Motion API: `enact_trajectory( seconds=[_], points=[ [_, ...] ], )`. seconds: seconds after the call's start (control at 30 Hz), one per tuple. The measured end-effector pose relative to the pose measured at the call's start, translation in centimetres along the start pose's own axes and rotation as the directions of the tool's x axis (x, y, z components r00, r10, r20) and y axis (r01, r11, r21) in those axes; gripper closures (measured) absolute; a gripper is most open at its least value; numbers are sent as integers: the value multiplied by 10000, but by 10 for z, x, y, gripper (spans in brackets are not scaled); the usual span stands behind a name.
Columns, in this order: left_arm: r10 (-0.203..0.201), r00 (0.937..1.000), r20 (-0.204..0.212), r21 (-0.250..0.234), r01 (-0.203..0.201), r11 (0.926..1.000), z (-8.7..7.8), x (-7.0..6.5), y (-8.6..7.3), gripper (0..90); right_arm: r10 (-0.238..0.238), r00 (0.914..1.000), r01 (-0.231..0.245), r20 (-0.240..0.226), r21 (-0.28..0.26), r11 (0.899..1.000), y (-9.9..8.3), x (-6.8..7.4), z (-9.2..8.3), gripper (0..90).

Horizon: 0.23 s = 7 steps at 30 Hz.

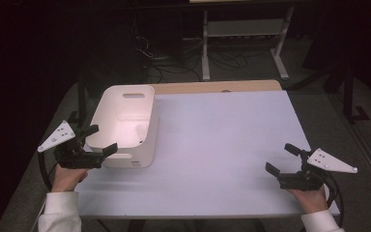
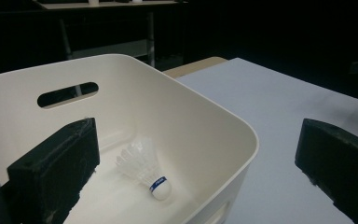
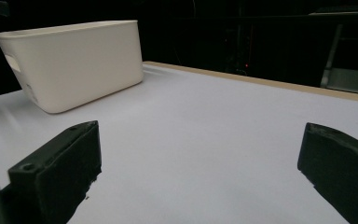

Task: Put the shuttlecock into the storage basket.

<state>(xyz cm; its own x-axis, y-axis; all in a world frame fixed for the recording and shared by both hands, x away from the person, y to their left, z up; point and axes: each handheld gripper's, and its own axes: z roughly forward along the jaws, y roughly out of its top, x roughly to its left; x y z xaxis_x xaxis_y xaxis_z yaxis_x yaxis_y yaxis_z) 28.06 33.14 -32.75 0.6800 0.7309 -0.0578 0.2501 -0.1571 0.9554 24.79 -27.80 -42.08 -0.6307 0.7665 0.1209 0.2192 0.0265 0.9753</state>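
Shuttlecock lying in the white bin, both grippers spread wide and empty

The white bin [image 1: 125,123] stands on the left part of the table [image 1: 222,145], and the shuttlecock [image 2: 144,168] lies on its side on the bin's floor, white feathers pointing toward the far wall with the handle slot, its cork tip with a blue band toward the near wall. The left gripper [image 1: 98,140] hangs at the bin's near left corner, jaws wide apart, one over the inside and one outside the rim, gripping nothing. The right gripper [image 1: 282,158] sits low over the table's near right corner, well apart from the bin, jaws also wide and empty
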Motion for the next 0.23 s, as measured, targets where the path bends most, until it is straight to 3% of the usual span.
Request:
enact_trajectory(
  seconds=[0.23],
  points=[
    [-1, 9999, -107, -125, -1, 9999, -2, -1, -2, 0, -66, 10000, 66, -20, 49, 10000, 0, 0, 1, 0]
  ],
)
